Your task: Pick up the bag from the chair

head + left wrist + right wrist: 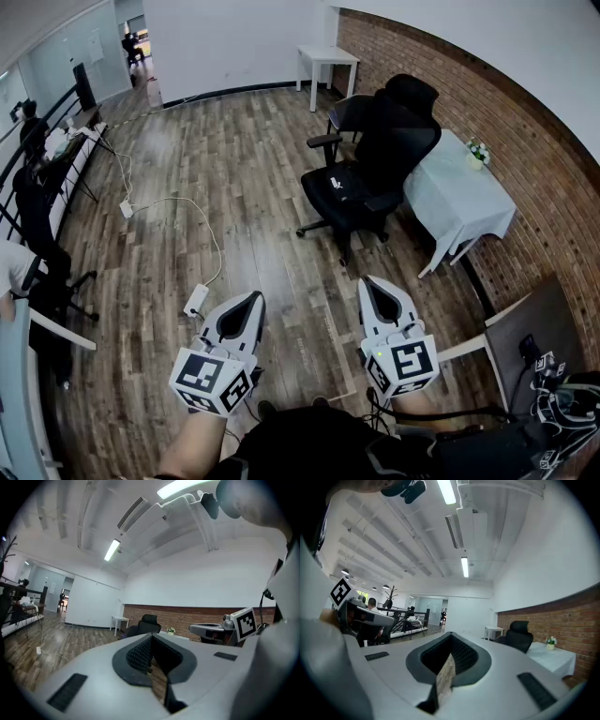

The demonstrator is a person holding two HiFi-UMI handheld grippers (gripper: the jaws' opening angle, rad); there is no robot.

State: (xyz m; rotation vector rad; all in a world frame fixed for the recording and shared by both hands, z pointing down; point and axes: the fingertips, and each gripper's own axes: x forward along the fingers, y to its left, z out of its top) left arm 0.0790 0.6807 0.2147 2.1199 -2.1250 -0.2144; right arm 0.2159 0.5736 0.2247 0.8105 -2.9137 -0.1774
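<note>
Your left gripper (253, 302) and right gripper (371, 286), both closed and empty: reaching unopened could shove the bag (339, 187) off the chair (400, 141)

The left gripper (255, 302) is a smooth white plastic shell that narrows to a point. It has a dark grey pointed hollow in the middle. The right gripper (371, 287) looks just the same. Inside the hollow, the black bumpy pads (138, 654) are covered in rows of tiny dots. A flat black slot (67, 692) sits on the shell at each side of the hollow. At the back of the left gripper is a white cube with black square markers (214, 380), and the right one has its own (403, 364). A thin black cable (450, 412) runs off below the right cube. The person wears a black top (309, 450).
</note>
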